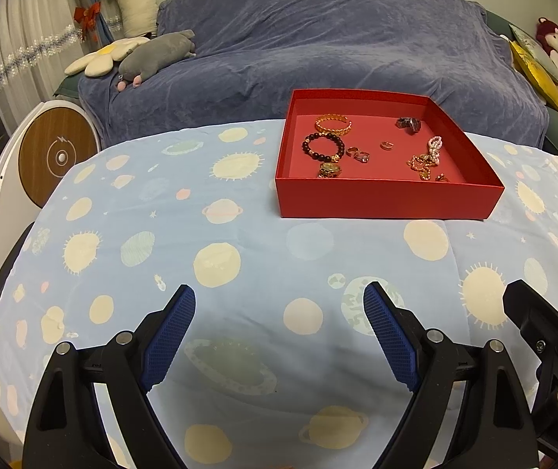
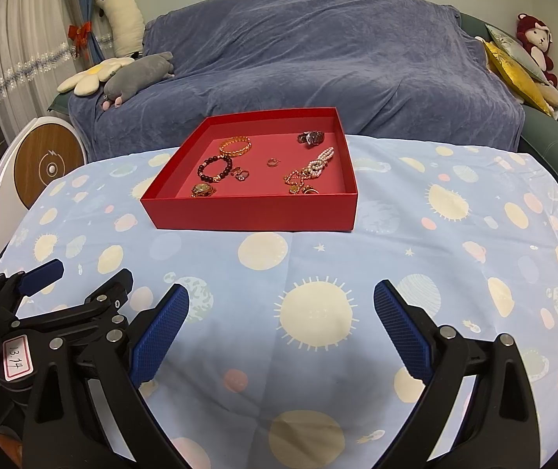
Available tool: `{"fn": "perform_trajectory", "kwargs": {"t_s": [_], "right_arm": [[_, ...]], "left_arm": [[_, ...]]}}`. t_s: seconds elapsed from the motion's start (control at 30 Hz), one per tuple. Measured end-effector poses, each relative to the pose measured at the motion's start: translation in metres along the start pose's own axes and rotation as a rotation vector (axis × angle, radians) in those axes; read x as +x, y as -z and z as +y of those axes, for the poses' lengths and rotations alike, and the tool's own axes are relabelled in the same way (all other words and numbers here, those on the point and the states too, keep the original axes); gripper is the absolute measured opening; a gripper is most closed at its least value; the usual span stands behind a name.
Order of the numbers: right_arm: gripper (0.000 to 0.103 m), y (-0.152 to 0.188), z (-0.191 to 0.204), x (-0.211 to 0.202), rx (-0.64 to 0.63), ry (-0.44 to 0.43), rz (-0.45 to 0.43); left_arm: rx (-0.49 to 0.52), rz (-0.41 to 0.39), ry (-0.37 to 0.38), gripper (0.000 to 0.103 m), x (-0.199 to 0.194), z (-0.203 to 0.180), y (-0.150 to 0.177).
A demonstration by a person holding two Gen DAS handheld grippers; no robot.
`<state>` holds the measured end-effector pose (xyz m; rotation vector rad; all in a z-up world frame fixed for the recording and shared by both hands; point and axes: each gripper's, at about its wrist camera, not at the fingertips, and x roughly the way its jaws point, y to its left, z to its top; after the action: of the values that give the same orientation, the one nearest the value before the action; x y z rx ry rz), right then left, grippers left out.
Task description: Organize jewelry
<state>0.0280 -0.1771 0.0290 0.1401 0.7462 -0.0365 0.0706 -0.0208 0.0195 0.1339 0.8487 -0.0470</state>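
Both my claws, left gripper (image 1: 279,301) and right gripper (image 2: 281,297), are spread, holding nothing; ahead, the red box (image 1: 388,199) wall hides part of the jewelry (small pieces unclear).

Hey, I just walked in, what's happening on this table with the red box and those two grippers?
A person holds two grippers over a table covered in a planet-print cloth. The left gripper and right gripper are both open and empty, hovering short of the red box. The jewelry already lies inside it: a gold bangle, a dark bead bracelet, a pearl piece, a gold chain, a watch and small rings. Nothing is being gripped.
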Motion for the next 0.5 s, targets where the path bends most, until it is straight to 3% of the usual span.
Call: {"fn": "perform_trajectory", "kwargs": {"t_s": [0.5], "right_arm": [[0.093,0.0003,0.0008,0.0001,-0.001,0.000,0.001]], "left_arm": [[0.002,-0.012,-0.015,0.086,-0.0020,-0.0003,-0.0005]]}}
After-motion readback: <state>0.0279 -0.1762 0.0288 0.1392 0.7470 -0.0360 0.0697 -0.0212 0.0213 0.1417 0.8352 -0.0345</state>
